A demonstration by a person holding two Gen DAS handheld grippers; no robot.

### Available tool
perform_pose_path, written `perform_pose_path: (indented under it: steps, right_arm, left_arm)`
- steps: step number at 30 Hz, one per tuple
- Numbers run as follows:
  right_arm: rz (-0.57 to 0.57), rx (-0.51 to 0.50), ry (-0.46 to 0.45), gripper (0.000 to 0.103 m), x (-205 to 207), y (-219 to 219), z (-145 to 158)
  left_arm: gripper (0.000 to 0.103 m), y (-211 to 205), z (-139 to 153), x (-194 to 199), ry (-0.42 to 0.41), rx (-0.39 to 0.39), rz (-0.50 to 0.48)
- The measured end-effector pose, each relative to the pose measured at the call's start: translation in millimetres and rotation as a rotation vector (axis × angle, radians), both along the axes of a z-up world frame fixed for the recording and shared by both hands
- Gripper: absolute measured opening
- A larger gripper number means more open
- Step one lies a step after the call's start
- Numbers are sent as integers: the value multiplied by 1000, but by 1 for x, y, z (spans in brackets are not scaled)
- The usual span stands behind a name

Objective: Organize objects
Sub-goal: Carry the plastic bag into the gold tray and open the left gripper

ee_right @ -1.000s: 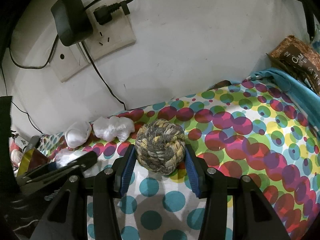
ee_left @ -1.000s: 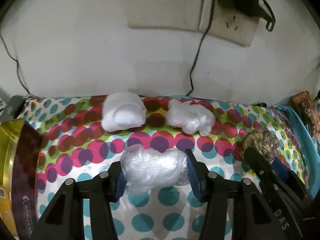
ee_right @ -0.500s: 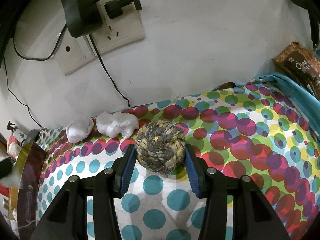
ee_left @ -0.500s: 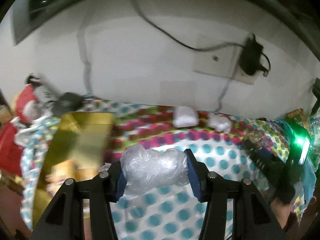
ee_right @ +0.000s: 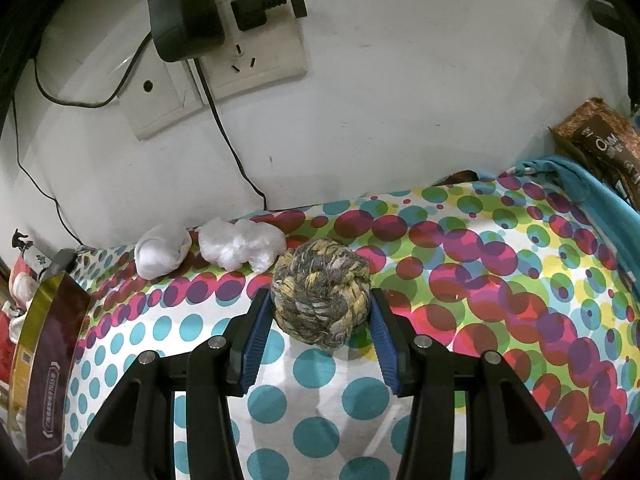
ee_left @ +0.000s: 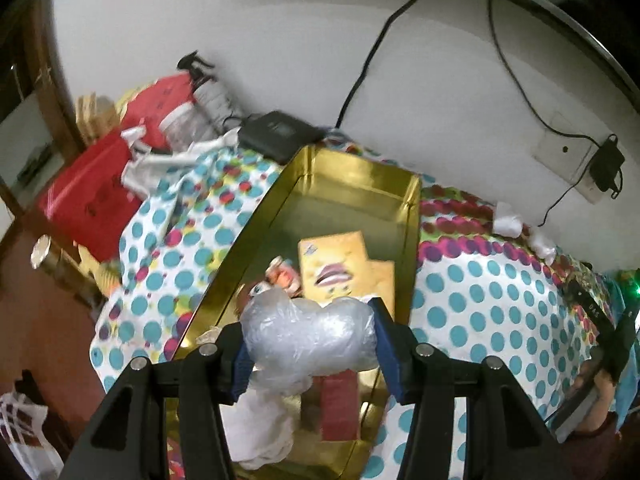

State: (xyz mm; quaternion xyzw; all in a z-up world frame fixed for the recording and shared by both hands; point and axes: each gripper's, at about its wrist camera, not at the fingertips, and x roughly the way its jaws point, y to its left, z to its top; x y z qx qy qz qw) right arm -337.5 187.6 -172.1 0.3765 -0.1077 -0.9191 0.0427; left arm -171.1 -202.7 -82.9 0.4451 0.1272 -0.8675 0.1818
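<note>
My left gripper (ee_left: 310, 340) is shut on a crumpled clear plastic bag (ee_left: 308, 334) and holds it above the near end of an open gold tin box (ee_left: 356, 176). Inside the box lie yellow cartoon-face packets (ee_left: 340, 264), a small toy and a red packet. My right gripper (ee_right: 318, 320) is shut on a grey-yellow rope ball (ee_right: 320, 290) that rests on the dotted cloth (ee_right: 500, 300). A white wad (ee_right: 160, 250) and a white crumpled bag (ee_right: 240, 246) lie by the wall, left of the ball. The box's side (ee_right: 44, 344) shows at the far left of the right wrist view.
A wall socket (ee_right: 248, 48) with a black adapter and cables hangs above the cloth. Red bags (ee_left: 100, 184), a black device (ee_left: 280, 136) and bottles crowd the box's far left. A brown packet (ee_right: 600, 148) and blue fabric lie at the right edge.
My left gripper carried the plastic bag leftward and upward, from the cloth near the two white wads to above the gold box. The right gripper and rope ball stayed put.
</note>
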Motion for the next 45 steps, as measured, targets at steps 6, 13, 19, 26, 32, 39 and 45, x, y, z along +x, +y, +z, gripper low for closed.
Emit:
perform_pose_path:
  steps: [6, 13, 19, 26, 32, 39, 45]
  right_arm:
    - [5, 4, -2, 45, -1, -3, 0]
    - [5, 8, -2, 45, 0, -5, 2]
    - [6, 9, -4, 45, 0, -6, 2]
    - [8, 12, -1, 45, 0, -5, 2]
    - [5, 12, -4, 45, 1, -6, 2]
    - [13, 19, -2, 45, 0, -7, 2]
    - [15, 31, 4, 45, 0, -9, 4]
  left_arm:
    - [53, -6, -12, 9, -17, 29, 8]
    - [53, -2, -24, -3, -26, 43, -10]
    - [53, -1, -29, -7, -21, 27, -6]
    - [53, -5, -38, -16, -36, 6, -4]
    - [54, 1, -45, -27, -55, -61, -4]
    - [55, 6, -46, -28, -75, -106, -2]
    - [57, 7, -44, -22, -88, -156, 8]
